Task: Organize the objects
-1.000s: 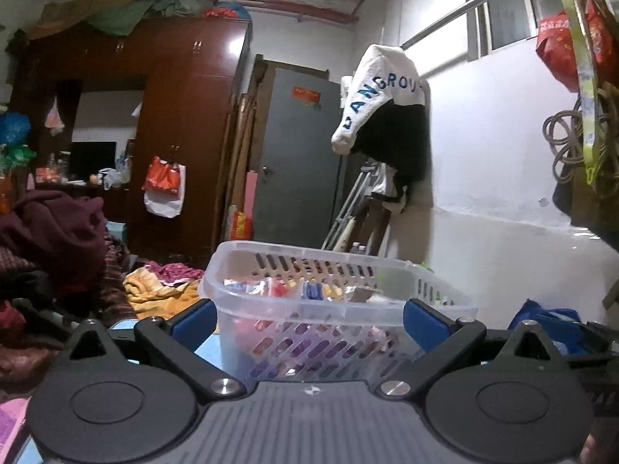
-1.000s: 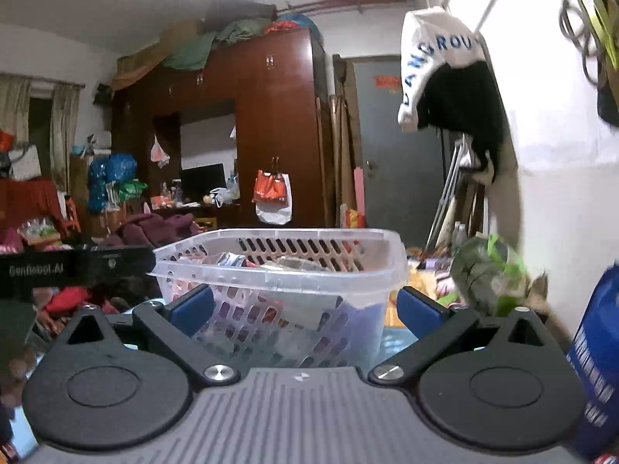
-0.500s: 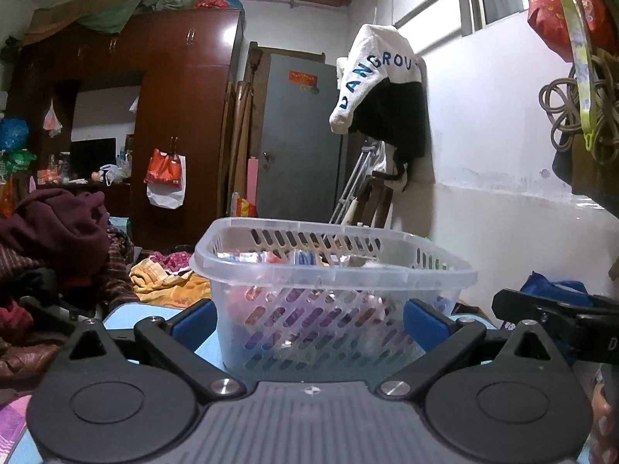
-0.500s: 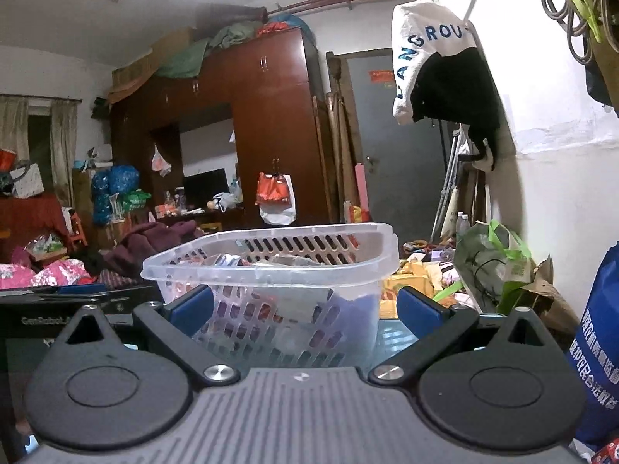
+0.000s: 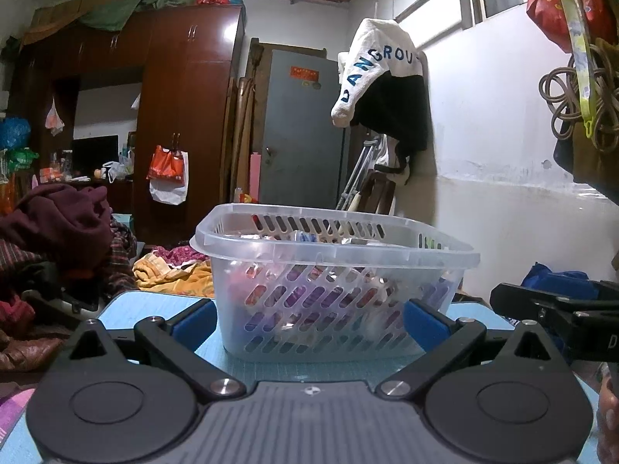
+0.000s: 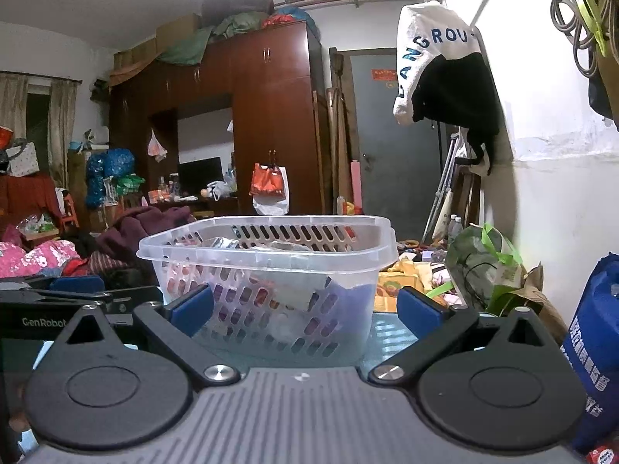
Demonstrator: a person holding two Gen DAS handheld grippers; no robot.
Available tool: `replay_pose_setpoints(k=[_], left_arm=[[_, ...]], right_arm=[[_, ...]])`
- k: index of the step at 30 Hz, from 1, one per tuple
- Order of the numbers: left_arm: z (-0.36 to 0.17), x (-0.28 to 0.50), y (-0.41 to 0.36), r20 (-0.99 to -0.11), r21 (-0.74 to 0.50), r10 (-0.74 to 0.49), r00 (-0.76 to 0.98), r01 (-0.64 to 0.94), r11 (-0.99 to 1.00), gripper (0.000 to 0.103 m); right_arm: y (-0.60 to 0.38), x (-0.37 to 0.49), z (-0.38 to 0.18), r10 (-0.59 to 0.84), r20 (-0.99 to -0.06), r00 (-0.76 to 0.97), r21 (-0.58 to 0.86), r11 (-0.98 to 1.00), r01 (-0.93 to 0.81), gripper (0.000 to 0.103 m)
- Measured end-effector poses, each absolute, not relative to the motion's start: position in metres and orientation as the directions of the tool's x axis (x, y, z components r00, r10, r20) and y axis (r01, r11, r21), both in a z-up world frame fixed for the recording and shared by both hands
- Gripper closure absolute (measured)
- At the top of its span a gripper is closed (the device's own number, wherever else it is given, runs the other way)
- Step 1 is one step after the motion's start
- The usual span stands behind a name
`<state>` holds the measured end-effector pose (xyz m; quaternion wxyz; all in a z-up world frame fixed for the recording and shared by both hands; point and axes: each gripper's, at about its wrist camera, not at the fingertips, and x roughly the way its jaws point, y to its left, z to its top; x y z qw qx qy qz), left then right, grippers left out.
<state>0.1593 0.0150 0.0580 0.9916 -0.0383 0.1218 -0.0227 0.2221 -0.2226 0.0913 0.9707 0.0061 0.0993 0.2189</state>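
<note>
A clear slotted plastic basket (image 5: 332, 255) stands on the blue table top (image 5: 154, 301), holding several colourful packets. It also shows in the right wrist view (image 6: 267, 255). My left gripper (image 5: 309, 319) is open and empty, low over the table, its blue pads just in front of the basket's near wall. My right gripper (image 6: 305, 307) is open and empty, facing the basket's near corner. The right gripper shows at the right edge of the left wrist view (image 5: 557, 309); the left gripper shows at the left edge of the right wrist view (image 6: 58, 301).
A blue bag (image 6: 595, 352) stands close at the right of the right gripper. A green bag (image 6: 483, 266) sits beyond the table by the white wall. Clothes pile (image 5: 58, 232) lies off the table's left. A wardrobe (image 5: 185, 116) and a grey door (image 5: 301, 131) stand far behind.
Both grippers have sunk lower and drawn back a little from the basket, so it sits higher in both views. Each gripper has come into the other's view. Jaws stayed open.
</note>
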Motion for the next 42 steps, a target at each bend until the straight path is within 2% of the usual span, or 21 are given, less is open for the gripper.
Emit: replay_pose_setpoints(k=[9, 42], left_arm=[[0.061, 0.157, 0.013, -0.237, -0.077, -0.046, 0.971, 0.028, 0.997, 0.0], [0.06, 0.155, 0.004, -0.246, -0.06, -0.045, 0.968, 0.031, 0.998, 0.0]], right_arm=[[-0.233, 0.225, 0.092, 0.427, -0.198, 0.882, 0.094, 0.904, -0.416, 0.0], [-0.232, 0.223, 0.089, 0.429, -0.203, 0.88, 0.076, 0.903, -0.423, 0.0]])
